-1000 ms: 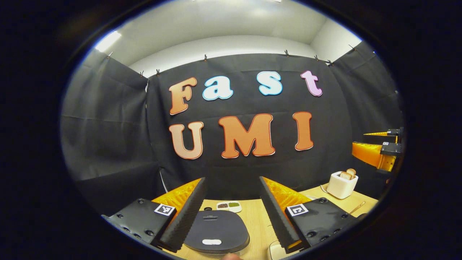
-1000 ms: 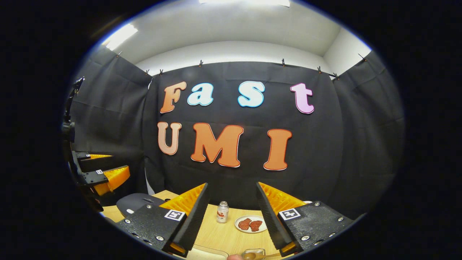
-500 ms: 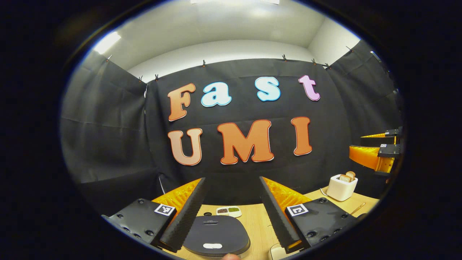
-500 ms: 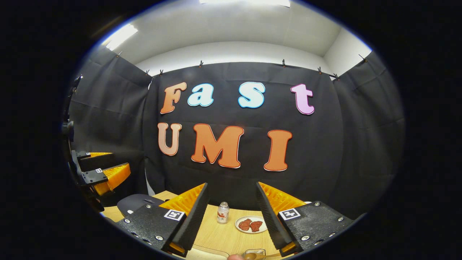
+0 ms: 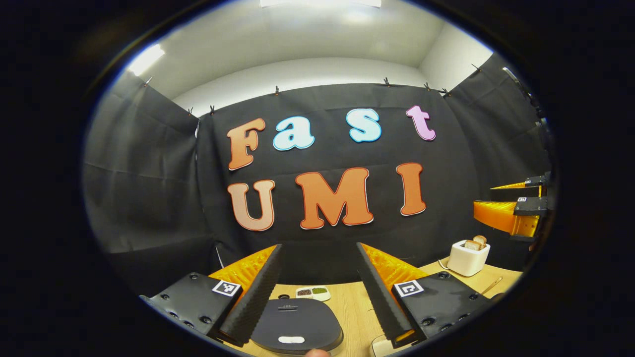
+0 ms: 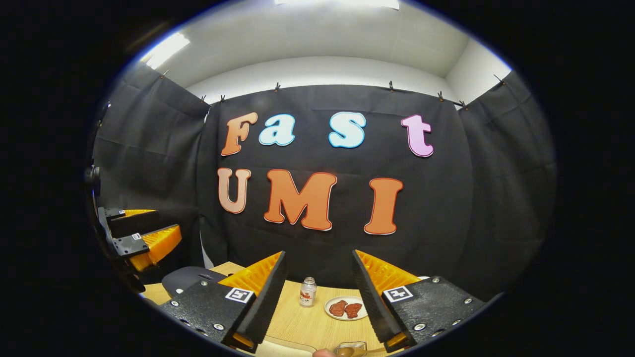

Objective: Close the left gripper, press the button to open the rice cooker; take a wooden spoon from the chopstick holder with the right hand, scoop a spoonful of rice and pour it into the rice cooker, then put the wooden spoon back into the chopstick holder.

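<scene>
Both claws, spread empty, barely moved; toaster right of rice cooker.

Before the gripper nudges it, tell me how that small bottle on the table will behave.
The bottle stands upright, narrow and taller than wide, so a high push would probably tip it. It looks round, so once down it may roll. Its smooth, clear-looking wall could be slippery. It stands close beside the plate.

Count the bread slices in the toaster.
2, side by side, sticking out of the top of the toaster, at the table's far right in the left gripper view. More could sit hidden inside.
</scene>
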{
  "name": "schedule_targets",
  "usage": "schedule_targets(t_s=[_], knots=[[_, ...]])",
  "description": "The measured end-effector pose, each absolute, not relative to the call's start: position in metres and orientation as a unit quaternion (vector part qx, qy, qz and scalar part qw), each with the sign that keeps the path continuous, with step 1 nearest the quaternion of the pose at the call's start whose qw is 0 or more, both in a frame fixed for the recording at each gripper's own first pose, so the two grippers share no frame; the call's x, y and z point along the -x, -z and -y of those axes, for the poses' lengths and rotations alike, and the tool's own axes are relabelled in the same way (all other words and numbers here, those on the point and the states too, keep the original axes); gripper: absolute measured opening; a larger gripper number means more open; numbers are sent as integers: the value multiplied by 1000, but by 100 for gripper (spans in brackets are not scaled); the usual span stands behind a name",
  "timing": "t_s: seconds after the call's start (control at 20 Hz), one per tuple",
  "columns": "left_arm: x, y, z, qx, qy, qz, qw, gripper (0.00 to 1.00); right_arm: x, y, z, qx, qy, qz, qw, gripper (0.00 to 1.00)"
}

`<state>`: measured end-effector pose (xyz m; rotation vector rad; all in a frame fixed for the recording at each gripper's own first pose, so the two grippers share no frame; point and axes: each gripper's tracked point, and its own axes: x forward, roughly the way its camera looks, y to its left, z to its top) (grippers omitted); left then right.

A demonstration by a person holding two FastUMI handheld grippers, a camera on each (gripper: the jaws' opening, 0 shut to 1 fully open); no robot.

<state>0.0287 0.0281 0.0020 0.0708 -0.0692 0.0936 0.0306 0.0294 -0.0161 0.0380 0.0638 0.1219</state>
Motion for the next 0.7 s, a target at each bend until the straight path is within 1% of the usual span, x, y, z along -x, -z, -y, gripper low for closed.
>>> schedule_targets(t_s=[0.05, 0.2, 0.25, 0.7], knots=[[-29, -2, -29, -36, -47, 34, 998, 96, -31, 16, -29, -19, -61, -32, 997, 80], [-29, -3, -28, -38, -46, 36, 998, 96, -31, 18, -28, -19, -59, -34, 998, 82], [-29, -2, -28, -39, -46, 36, 998, 96, -31, 19, -29, -20, -60, -34, 997, 80], [-29, -4, -24, -42, -38, 41, 998, 97, -31, 20, -27, -24, -58, -35, 997, 80]])
